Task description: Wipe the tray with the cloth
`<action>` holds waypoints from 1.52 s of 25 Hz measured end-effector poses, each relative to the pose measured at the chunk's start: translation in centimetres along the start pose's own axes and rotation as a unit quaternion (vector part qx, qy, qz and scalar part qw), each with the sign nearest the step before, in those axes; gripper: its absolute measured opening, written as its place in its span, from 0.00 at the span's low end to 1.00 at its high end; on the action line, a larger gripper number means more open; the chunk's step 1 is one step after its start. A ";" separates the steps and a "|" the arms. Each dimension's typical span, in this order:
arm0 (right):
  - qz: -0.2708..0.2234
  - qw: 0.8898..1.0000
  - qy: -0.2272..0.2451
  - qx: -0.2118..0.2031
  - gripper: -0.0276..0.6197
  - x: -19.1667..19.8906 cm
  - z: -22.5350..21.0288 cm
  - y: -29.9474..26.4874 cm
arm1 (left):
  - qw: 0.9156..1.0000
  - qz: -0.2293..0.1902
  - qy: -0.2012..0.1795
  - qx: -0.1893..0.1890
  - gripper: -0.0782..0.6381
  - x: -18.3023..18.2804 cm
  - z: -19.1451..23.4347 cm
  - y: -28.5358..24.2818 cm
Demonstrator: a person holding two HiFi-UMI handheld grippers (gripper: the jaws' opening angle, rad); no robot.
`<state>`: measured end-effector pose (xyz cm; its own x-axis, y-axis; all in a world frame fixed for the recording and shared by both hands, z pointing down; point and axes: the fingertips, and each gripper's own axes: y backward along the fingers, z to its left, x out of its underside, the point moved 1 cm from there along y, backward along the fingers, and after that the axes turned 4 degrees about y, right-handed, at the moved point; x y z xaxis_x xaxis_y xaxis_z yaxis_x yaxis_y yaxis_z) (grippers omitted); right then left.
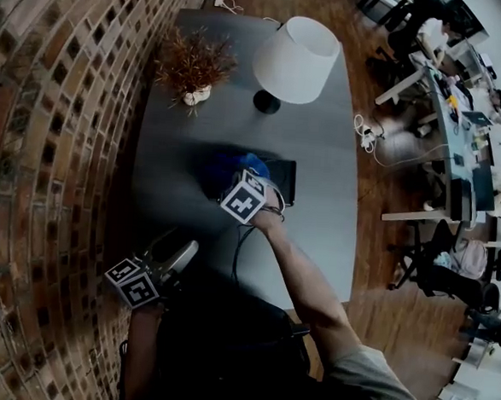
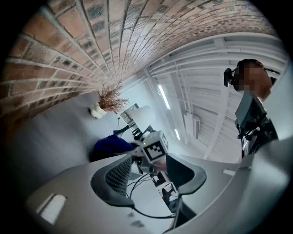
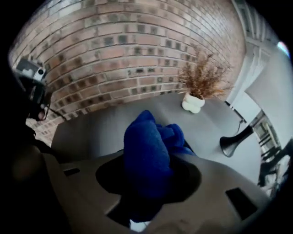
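Pinching the bunched blue cloth (image 1: 221,167), the right tool (image 1: 232,180) holds it over the dark tray (image 1: 283,180), which lies crosswise on the tabletop (image 1: 322,157), long side along the near edge. The left tool (image 1: 190,250) hovers spread and empty near that edge. A lamp (image 1: 294,59) and dried plant (image 1: 192,62) stand by the far edge.

cloth (image 3: 146,153): fuzzy fabric | tbl (image 1: 324,187): matt, smooth | wall (image 1: 58,139): rough brick

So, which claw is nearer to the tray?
Right. The right claw, shut on the cloth, is at the tray near the middle of the table. The left claw is open and well apart from it, by the table's near edge.
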<state>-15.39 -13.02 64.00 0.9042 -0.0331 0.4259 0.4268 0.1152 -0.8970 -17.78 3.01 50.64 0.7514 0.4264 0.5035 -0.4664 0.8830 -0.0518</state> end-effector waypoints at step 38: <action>0.009 1.000 -0.004 -0.013 0.30 7.8 1.8 4.6 | 0.998 0.058 -0.001 0.000 0.42 3.1 -0.8 -2.9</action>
<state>-6.46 -10.94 63.41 0.9118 -0.0232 0.4100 0.4103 0.0907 -0.9074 -13.68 1.91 51.66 0.6917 0.5257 0.4951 -0.5508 0.8275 -0.1092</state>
